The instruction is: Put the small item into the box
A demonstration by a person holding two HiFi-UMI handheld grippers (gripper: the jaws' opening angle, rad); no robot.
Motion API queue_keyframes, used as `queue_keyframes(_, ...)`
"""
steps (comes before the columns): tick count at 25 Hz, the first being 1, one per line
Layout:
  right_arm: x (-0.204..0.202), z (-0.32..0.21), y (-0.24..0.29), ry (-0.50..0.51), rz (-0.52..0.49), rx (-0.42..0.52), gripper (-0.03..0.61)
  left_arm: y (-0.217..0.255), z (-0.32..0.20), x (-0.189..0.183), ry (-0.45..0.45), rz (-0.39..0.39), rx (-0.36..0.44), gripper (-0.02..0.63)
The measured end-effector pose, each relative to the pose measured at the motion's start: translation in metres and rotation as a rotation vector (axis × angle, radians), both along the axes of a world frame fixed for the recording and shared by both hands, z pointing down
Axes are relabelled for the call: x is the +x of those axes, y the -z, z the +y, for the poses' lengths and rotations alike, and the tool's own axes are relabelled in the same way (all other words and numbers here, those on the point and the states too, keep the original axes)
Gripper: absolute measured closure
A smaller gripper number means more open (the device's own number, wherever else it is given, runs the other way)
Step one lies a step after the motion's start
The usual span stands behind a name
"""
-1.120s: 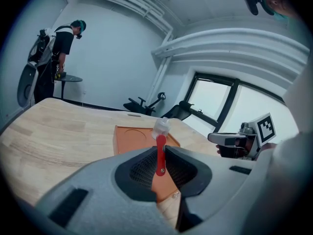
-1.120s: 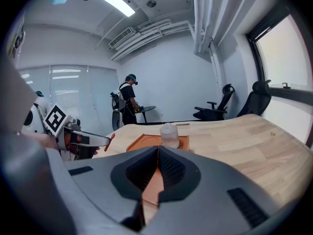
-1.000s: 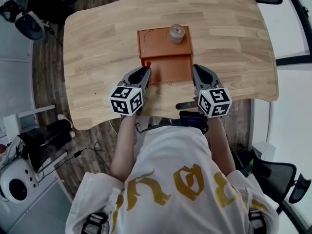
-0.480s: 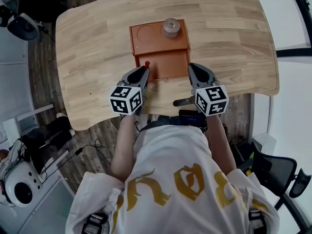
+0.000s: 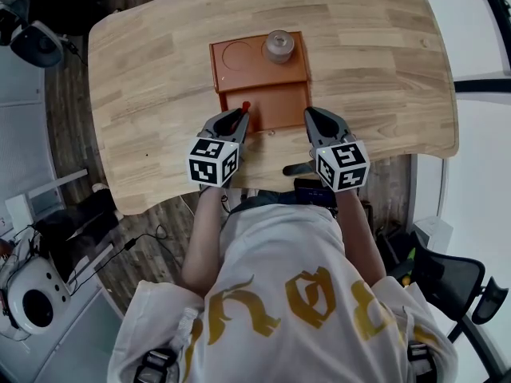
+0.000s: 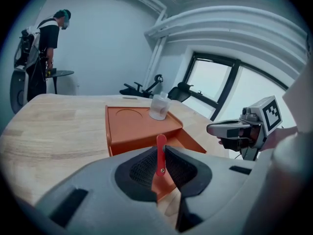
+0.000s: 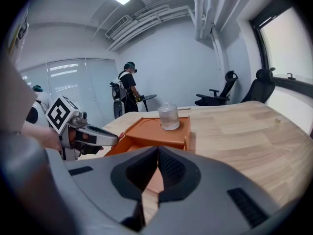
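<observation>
An orange box [image 5: 259, 74] lies on the wooden table [image 5: 144, 78], its open lower compartment facing me. A small clear jar [image 5: 279, 45] stands on the box's raised far part, beside a round recess [image 5: 236, 55]. My left gripper [image 5: 238, 116] is shut on a small red strip [image 6: 160, 153], which sticks up between its jaws at the box's near left corner. My right gripper [image 5: 313, 116] is shut with nothing in it, at the box's near right corner. In the left gripper view the box [image 6: 142, 126] and the jar [image 6: 159, 106] lie just ahead.
The table's near edge [image 5: 263, 190] runs just behind both grippers. Office chairs [image 7: 217, 93] and a person [image 7: 128, 89] at a small round table stand far beyond the table. A window [image 6: 220, 89] lies to the right.
Both grippers have shifted slightly toward each other near the box's front edge. The red strip stays held in the left gripper. The head view drifted a little.
</observation>
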State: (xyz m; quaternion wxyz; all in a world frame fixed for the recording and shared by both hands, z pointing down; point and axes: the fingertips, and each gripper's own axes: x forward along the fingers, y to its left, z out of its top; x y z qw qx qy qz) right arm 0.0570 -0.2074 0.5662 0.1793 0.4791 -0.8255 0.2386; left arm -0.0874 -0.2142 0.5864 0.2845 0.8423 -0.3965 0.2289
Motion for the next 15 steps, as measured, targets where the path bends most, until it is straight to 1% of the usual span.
queue_keyframes(6,0.0,0.0,-0.012,0.013,-0.002,-0.035,0.566,-0.017,-0.006,0.003,-0.005,-0.034,-0.067,0.561)
queue_keyframes(12,0.008,-0.006,-0.016,-0.001,0.014,-0.035,0.566,-0.026,-0.009,0.018,-0.061,-0.037,-0.132,0.561)
queue_keyframes(15,0.01,-0.009,-0.019,0.006,0.025,-0.04,0.566,-0.033,-0.01,0.022,-0.084,-0.055,-0.169,0.561)
